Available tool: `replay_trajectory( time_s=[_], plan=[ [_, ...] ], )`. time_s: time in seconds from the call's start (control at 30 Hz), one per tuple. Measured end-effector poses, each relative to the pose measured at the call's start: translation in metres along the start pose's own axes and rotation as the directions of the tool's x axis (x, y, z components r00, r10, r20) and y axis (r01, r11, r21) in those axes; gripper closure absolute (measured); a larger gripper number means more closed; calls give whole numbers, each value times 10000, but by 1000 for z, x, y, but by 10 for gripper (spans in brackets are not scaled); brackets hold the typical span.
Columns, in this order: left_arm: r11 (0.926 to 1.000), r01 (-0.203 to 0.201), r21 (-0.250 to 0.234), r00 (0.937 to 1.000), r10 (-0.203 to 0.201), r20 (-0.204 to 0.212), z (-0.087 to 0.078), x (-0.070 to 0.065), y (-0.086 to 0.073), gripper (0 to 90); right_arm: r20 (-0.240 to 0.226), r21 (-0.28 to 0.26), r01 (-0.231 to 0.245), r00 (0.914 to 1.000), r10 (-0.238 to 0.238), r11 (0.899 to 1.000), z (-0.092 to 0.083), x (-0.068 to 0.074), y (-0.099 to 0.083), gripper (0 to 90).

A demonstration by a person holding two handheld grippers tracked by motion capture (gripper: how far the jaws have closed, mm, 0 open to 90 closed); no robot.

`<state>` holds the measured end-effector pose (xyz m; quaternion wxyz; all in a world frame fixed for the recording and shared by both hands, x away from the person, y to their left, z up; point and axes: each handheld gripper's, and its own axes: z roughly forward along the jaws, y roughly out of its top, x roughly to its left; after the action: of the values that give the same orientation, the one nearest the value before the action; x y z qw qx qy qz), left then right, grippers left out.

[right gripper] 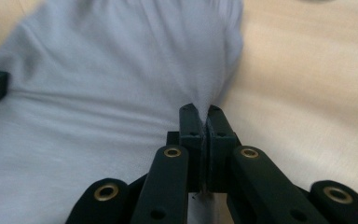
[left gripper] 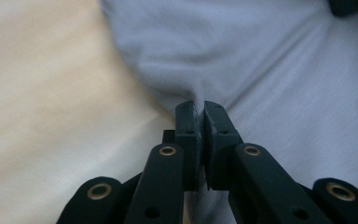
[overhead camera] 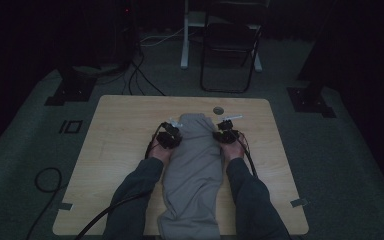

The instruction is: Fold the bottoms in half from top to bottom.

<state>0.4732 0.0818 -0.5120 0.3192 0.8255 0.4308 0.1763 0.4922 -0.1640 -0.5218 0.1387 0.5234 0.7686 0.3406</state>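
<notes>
Gripping the grey cloth [overhead camera: 192, 165] on both sides: left gripper [overhead camera: 172, 135] has its jaws clamped on the cloth's left edge, right gripper [overhead camera: 225, 134] clamped on the right edge. In the left gripper view, left gripper [left gripper: 199, 108] pinches a thin fold with the pads nearly together; cloth [left gripper: 270, 70] puckers up to the tips. Same in the right gripper view: right gripper [right gripper: 200, 112] pinches a raised ridge of cloth [right gripper: 98, 116].

Cloth lies lengthwise down the middle of the desk [overhead camera: 120, 130], far end near a small round hole [overhead camera: 218, 110], near end hanging past the desk's front edge and cut off by the frame bottom. High view is dark, so what kind of garment it is I can't tell. Hands are mostly hidden behind the grippers; sleeves [overhead camera: 135, 195] run off the bottom. Folding chair [overhead camera: 230, 45] behind the desk, its top cut off.
</notes>
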Motion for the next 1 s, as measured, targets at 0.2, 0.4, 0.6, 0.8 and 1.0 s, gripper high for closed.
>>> replay_trajectory(
  time_s=[0.2, 0.4, 0.6, 0.8, 1.0],
  plan=[
    [9915, 211, -1282, 9997, -222, -76, -40, 8, 30, 862, -505, -950, 89, 9986, -137, 9954, -33, 5, 28, 878],
    [9876, -271, -1545, 9992, 312, 245, -75, -3, 22, 860, -1289, -1207, 579, 9889, -735, 9910, -70, 21, 17, 876],
    [9927, -420, -1127, 9957, 510, 779, -97, -30, -30, 856, -2012, -717, 1195, 9707, -1317, 9902, -86, 41, -28, 874],
    [9988, -487, -25, 9936, 487, 1021, -94, -58, -91, 852, -2294, 204, 1930, 9559, -1833, 9810, -85, 64, -80, 870],
    [9999, 65, 91, 9929, -76, 1190, -83, -60, -117, 848, -1988, 782, 2096, 9613, -1908, 9747, -72, 68, -101, 846]
  ],
)
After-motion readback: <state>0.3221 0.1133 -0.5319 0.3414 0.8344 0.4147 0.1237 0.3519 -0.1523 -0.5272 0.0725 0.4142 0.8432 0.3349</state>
